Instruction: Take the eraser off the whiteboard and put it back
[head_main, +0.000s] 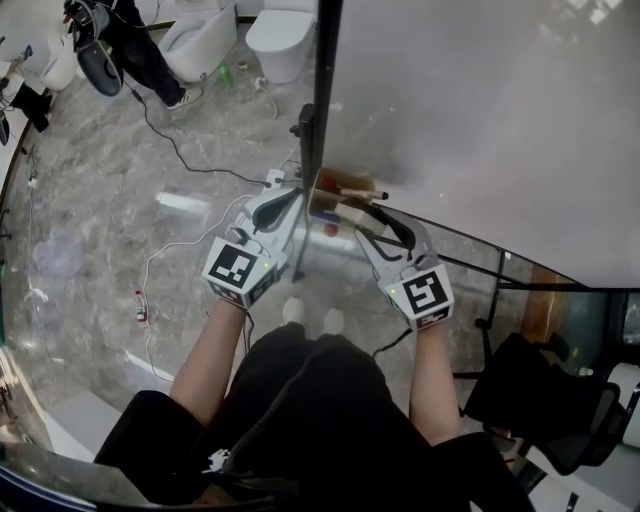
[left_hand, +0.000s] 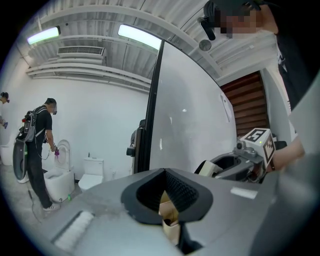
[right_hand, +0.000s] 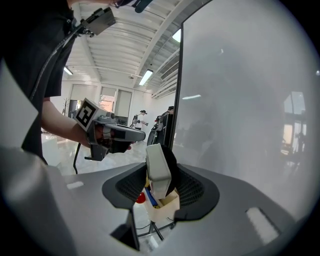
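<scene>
Gripping the eraser (right_hand: 158, 167) upright between its jaws, your right gripper (right_hand: 162, 186) holds it near the cream marker tray (right_hand: 166, 209) by the whiteboard (right_hand: 250, 100); your left gripper (left_hand: 167, 194) hangs alongside, jaws apart, holding nothing.

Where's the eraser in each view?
Head view: eraser, pale, near centre, at the right gripper's jaw tips.
Left gripper view: right of centre, in that gripper's jaws.
Right gripper view: centre, between the jaws.
Shared landmark: the black frame post.
</scene>
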